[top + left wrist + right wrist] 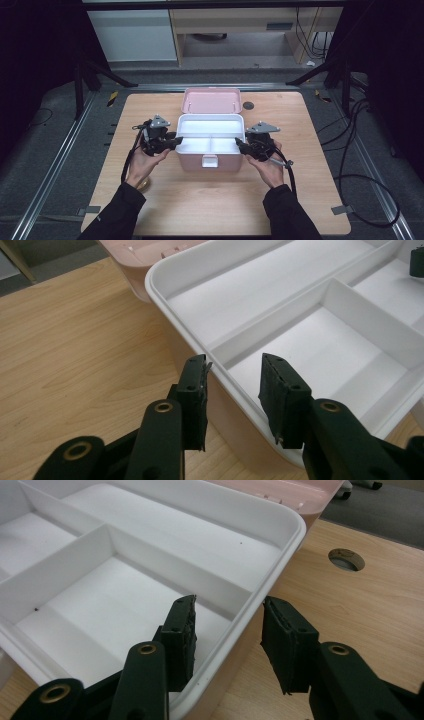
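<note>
Both jaws apart, astride tray rims: left hand-held gripper, right hand-held gripper. Close evenly, lift level.

Smooth white plastic tray in pink plastic box; matt light wood-grain desk; matt black tool pads.

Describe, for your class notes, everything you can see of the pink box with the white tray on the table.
The pink box stands open mid-table, its lid swung back behind it. It looks like smooth plastic, with a latch tab at its front. A white tray sits inside, empty, split into one long rear compartment and two front ones. The left gripper and right gripper each straddle an end rim, jaws open, one inside and one outside.
</note>
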The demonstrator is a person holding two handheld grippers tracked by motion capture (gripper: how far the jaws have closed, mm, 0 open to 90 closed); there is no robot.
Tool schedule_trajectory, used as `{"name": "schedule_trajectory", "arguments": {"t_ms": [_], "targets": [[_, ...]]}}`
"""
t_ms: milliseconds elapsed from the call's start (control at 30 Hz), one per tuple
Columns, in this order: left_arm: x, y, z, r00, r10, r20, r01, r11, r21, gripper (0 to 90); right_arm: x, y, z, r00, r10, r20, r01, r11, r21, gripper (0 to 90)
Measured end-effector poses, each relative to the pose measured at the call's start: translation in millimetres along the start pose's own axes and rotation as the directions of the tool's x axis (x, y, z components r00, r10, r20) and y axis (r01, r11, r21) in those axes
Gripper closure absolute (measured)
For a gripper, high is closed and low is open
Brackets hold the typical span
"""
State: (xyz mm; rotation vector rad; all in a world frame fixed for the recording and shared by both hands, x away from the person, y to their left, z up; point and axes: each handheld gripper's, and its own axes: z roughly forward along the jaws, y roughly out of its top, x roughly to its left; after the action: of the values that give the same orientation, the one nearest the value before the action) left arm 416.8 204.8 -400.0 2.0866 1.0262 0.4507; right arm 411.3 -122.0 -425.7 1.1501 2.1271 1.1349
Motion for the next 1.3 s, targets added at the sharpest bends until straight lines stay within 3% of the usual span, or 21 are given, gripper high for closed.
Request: {"name": "schedule_trajectory", "arguments": {"t_ms": [100,233,300,467,533,667,733,800,933,1033,1100,1167,1233,1267,1300], "targets": [[0.6,1.8,-1.7,0.9995,0.027,0.018,-0.027,0.9996,0.005,57.4,-2.6,1.6,-1.5,0.9996,-0.013,-0.023,0.013,1.0,0.007,53.7],[6.0,5.7,-6.7,0.9955,0.081,0.05,-0.081,0.9967,0.0,46.5,-6.7,6.1,-12.4,0.9995,-0.024,-0.02,0.022,0.998,-0.053,44.8],[9.6,7.8,-8.4,0.9908,0.126,0.049,-0.126,0.992,-0.001,41.3,-11.0,9.6,-18.4,0.9992,-0.038,-0.014,0.037,0.998,-0.056,41.6],[14.7,15.2,-14.4,0.9761,0.214,0.041,-0.213,0.9769,-0.011,44.2,-25.6,21.1,-30.4,0.9987,-0.046,-0.02,0.045,0.996,-0.071,34.9],[17.2,20.4,-16.6,0.9746,0.215,0.064,-0.214,0.9767,-0.021,42.6,-30.2,26.3,-32.1,0.9976,-0.034,-0.06,0.03,0.997,-0.071,35.4],[23.1,33.5,-14.5,0.9685,0.214,0.128,-0.218,0.9758,0.019,39.9,-34.5,37.9,-32.2,0.9948,-0.087,-0.054,0.083,0.995,-0.06,37.3],[24.3,39.1,-11.7,0.9629,0.239,0.125,-0.244,0.9691,0.032,39.6,-36.0,44.3,-30.1,0.9912,-0.111,-0.073,0.107,0.993,-0.052,37.4],[25.1,44.8,-8.7,0.9558,0.25,0.155,-0.26,0.9643,0.051,40.9,-37.1,50.6,-27.8,0.9868,-0.14,-0.08,0.137,0.99,-0.045,37.5],[24.6,54.0,-1.7,0.9474,0.261,0.185,-0.279,0.9574,0.076,41.0,-39.1,61.5,-20.5,0.9725,-0.191,-0.133,0.19,0.981,-0.027,39.2],[24.9,60.2,4.2,0.9308,0.302,0.206,-0.327,0.9396,0.101,43.2,-37.9,69.2,-14.9,0.9588,-0.232,-0.163,0.235,0.972,-0.003,41.9],[25.3,63.9,9.5,0.9182,0.329,0.221,-0.36,0.9249,0.122,44.5,-38.0,73.9,-10.2,0.9501,-0.224,-0.217,0.233,0.972,0.017,44.2],[25.1,67.0,13.9,0.9092,0.353,0.221,-0.387,0.9112,0.14,46.1,-35.9,77.5,-7.1,0.9374,-0.275,-0.213,0.286,0.958,0.021,48.7],[23.9,69.5,17.8,0.8953,0.378,0.236,-0.419,0.8951,0.154,47.1,-35.0,80.2,-3.8,0.9251,-0.296,-0.238,0.314,0.948,0.042,49.4],[23.3,70.3,18.9,0.8896,0.39,0.239,-0.43,0.8899,0.152,47.6,-34.6,81.2,-2.2,0.9154,-0.316,-0.249,0.337,0.94,0.045,50.2],[22.8,71.0,20.5,0.8867,0.384,0.258,-0.428,0.8917,0.146,48.3,-34.2,82.2,-0.6,0.9024,-0.346,-0.257,0.369,0.928,0.049,51.3]]}}
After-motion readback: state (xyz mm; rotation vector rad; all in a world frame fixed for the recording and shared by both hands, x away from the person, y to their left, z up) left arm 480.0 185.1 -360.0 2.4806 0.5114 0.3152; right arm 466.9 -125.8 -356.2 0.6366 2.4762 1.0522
